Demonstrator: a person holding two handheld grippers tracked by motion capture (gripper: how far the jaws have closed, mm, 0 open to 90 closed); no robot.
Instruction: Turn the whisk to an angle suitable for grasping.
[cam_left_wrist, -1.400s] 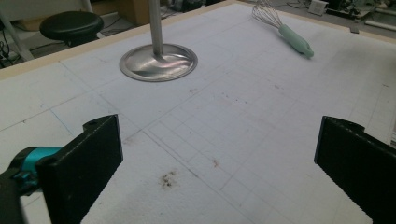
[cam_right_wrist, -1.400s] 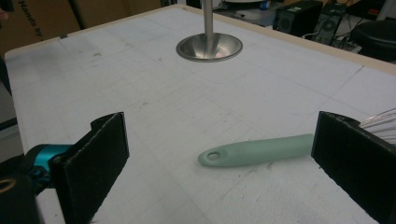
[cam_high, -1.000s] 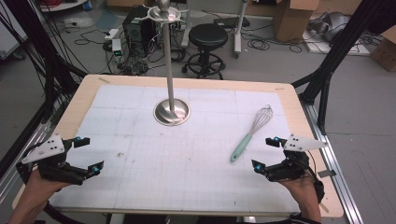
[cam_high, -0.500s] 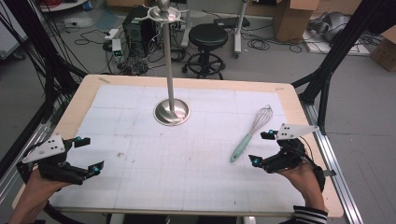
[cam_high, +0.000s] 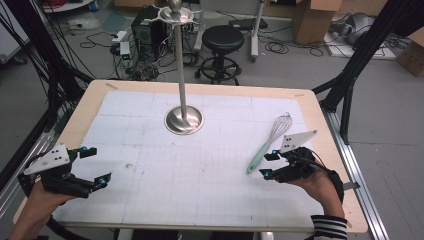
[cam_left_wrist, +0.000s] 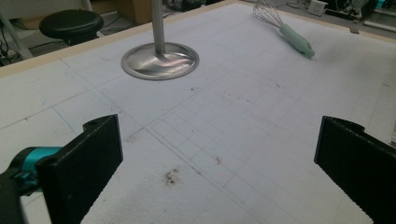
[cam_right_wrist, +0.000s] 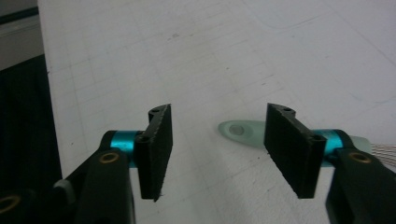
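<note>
Fingers (cam_right_wrist: 292, 149) of both grippers stand released, the right gripper's (cam_right_wrist: 217, 140) partly hiding the whisk (cam_right_wrist: 243, 130) handle on the bench (cam_high: 320, 107).

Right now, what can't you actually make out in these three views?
- Whisk in the right gripper view: the right gripper jaw covers most of the mint handle; the wires are cut off by the right edge.
- Stand in the left gripper view: the top edge cuts the pole, so its top is unseen.
- Left gripper in the high view: the grey plate and the hand hide its body.
- Mat stains: too small to identify.
</note>
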